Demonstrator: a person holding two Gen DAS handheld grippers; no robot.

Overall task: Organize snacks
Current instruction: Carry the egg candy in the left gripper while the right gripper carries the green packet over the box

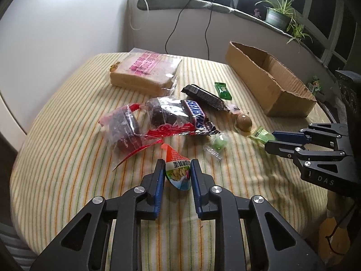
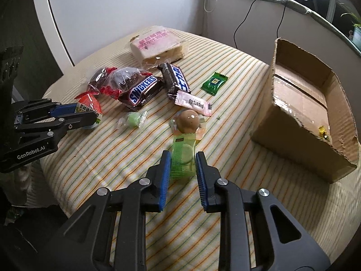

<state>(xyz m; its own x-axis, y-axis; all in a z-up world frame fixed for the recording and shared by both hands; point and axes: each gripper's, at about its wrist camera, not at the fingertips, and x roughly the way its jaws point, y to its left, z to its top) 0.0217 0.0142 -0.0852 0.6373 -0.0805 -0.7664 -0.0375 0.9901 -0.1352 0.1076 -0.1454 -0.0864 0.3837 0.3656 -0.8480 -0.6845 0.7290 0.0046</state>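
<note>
My left gripper (image 1: pixel 177 169) is shut on a cone-shaped packet (image 1: pixel 177 171) with an orange tip and a white label, low over the striped cloth (image 1: pixel 67 158). The right wrist view shows that gripper (image 2: pixel 90 116) at the left with the same packet (image 2: pixel 89 105). My right gripper (image 2: pixel 183 160) is shut on a pale green translucent packet (image 2: pixel 182 158); it appears at the right as the right gripper (image 1: pixel 270 139). Loose snacks lie beyond: a Snickers bar (image 2: pixel 142 88), a dark bar (image 2: pixel 176 79), a bread pack (image 2: pixel 158 43) and a brown ball (image 2: pixel 187 120).
An open cardboard box (image 2: pixel 304 113) stands at the right of the table, with a small yellow item (image 2: pixel 322 132) inside. A green sachet (image 2: pixel 214 83), a pink sachet (image 2: pixel 194 102) and a green candy (image 2: pixel 133 119) lie between. Behind is a sill with plants (image 1: pixel 277 15) and hanging cables.
</note>
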